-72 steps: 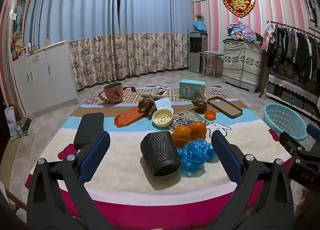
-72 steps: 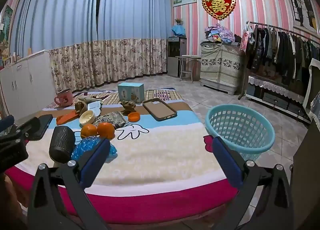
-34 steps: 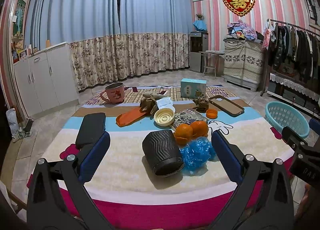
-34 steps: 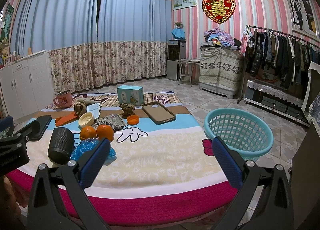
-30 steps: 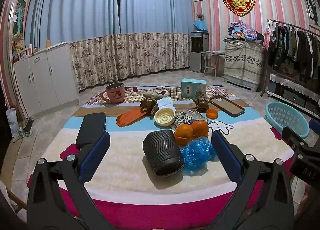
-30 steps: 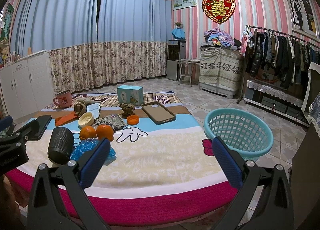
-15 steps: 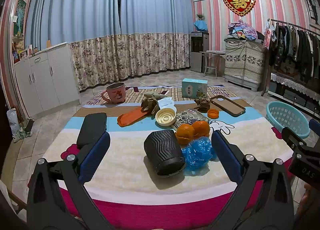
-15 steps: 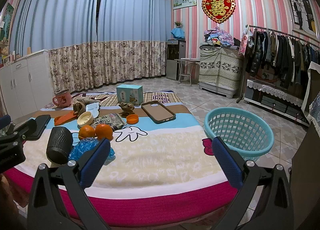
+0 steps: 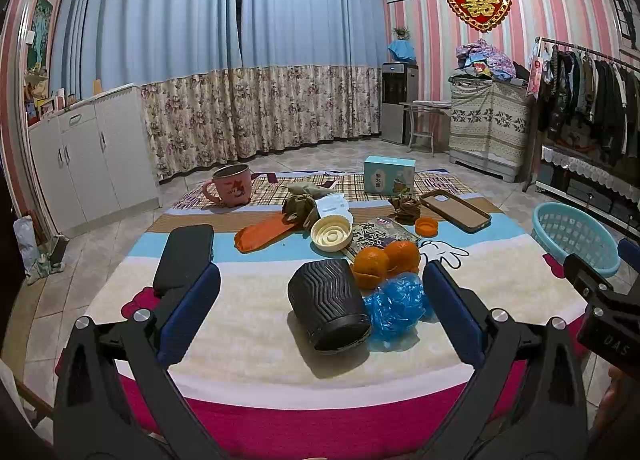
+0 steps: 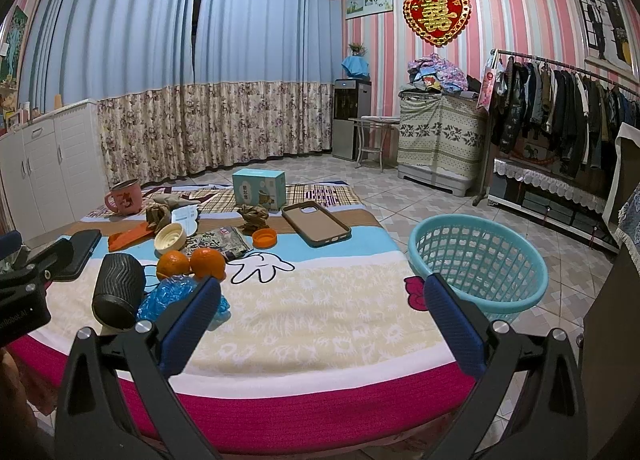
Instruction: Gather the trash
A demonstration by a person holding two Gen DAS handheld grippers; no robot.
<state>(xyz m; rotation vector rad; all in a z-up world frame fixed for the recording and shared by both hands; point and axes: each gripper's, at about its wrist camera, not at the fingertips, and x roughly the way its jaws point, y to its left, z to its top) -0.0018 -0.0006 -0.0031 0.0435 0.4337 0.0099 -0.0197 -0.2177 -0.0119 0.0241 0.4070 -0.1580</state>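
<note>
The crumpled blue plastic wrapper sits near the front edge of the surface, squeezed between the lying black ribbed cup and two oranges. It's dead ahead of the left hand-held gripper, a bit right of centre, jaws spread wide and empty. The right hand-held gripper, also spread, faces the teal basket off the right side. So left is nearer, I'd say.
</note>
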